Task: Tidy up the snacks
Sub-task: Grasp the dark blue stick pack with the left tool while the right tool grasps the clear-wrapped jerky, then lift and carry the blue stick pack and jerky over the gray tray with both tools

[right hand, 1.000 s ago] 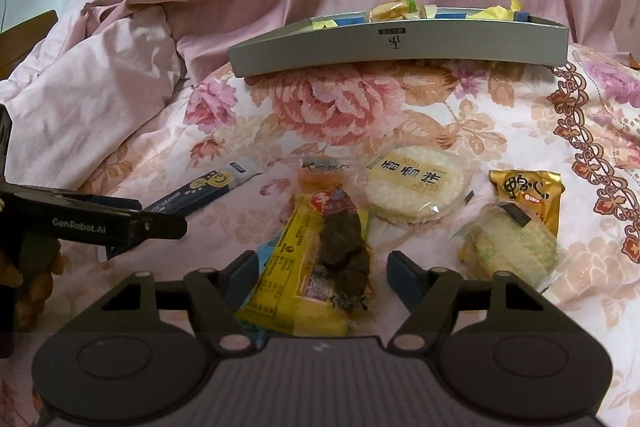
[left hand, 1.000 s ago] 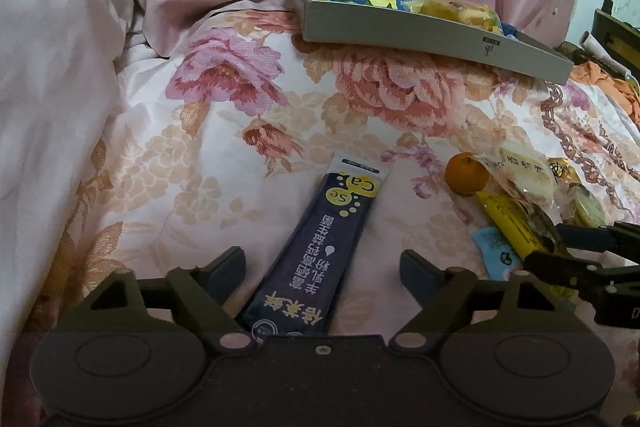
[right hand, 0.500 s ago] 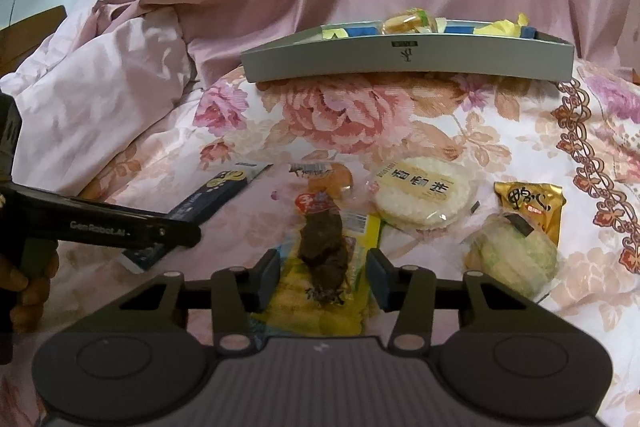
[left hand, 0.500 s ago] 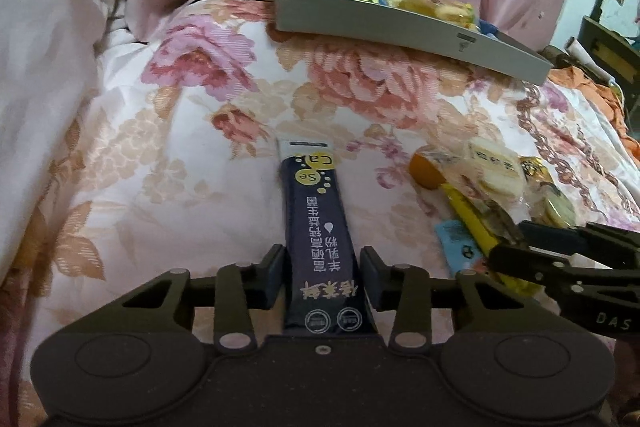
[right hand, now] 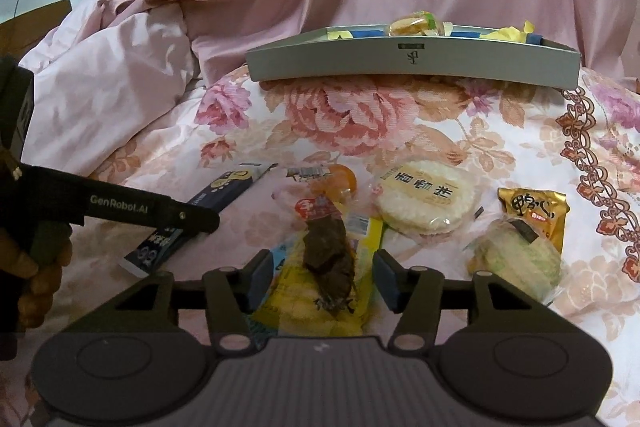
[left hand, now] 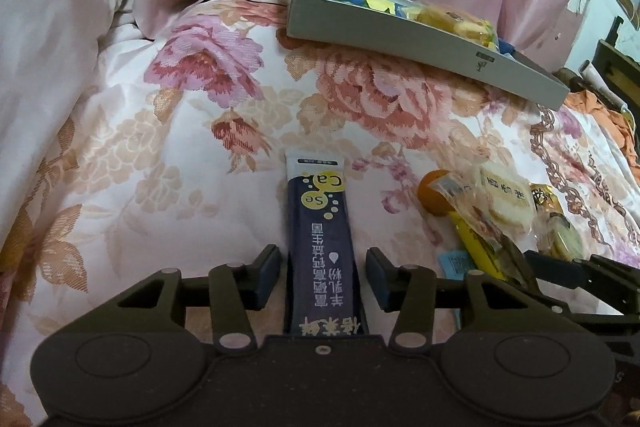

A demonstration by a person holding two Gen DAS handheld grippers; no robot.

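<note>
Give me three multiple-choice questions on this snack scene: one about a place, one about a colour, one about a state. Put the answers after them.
1. Where does the grey tray sit?
A. Among the nearest snacks
B. At the far side of the floral quilt, beyond the round rice cracker
C. On the floor

2. What colour is the long stick sachet?
A. Dark blue
B. Red
C. Green

3. What state is the grey tray in?
A. Empty
B. Closed with a lid
C. Open, with a wrapped snack inside

Answers:
1 B: the tray lies behind all the loose packets, against the pink cloth.
2 A: its wrapper is dark blue with yellow circles.
3 C: the packet shows above the tray's rim.
</note>
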